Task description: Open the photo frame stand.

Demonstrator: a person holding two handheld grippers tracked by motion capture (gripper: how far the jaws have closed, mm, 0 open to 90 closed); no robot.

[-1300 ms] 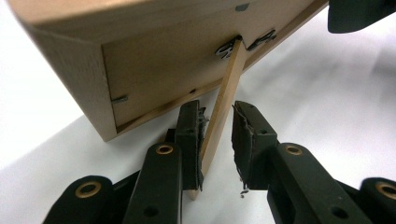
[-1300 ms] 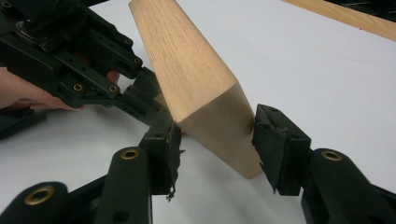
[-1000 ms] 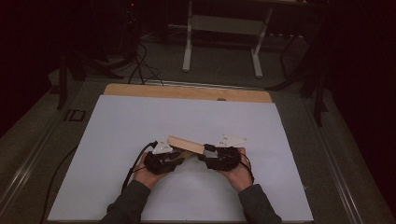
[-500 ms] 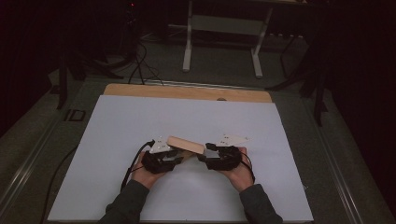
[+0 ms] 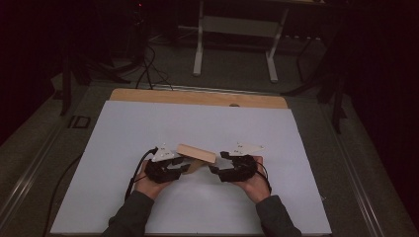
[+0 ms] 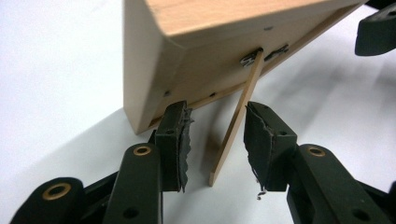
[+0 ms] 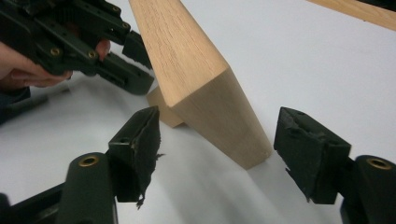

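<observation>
Table: I see a big white table top; my two tools sit near my edge of it, well apart from its other sides.
Frame: the light wooden picture frame stands tilted between my two tools, leaning back on its thin wooden prop stick.
Done: I think the frame is set up now, because it stands by itself.
Left: I judge the only job left is to pull both tools back without bumping it.
Left gripper: its jaws have just been opening; they are spread, with the stick between them and no pad pressing on it.
Right gripper: its jaws have just been opening too; spread wide around the frame's near corner, not touching.
</observation>
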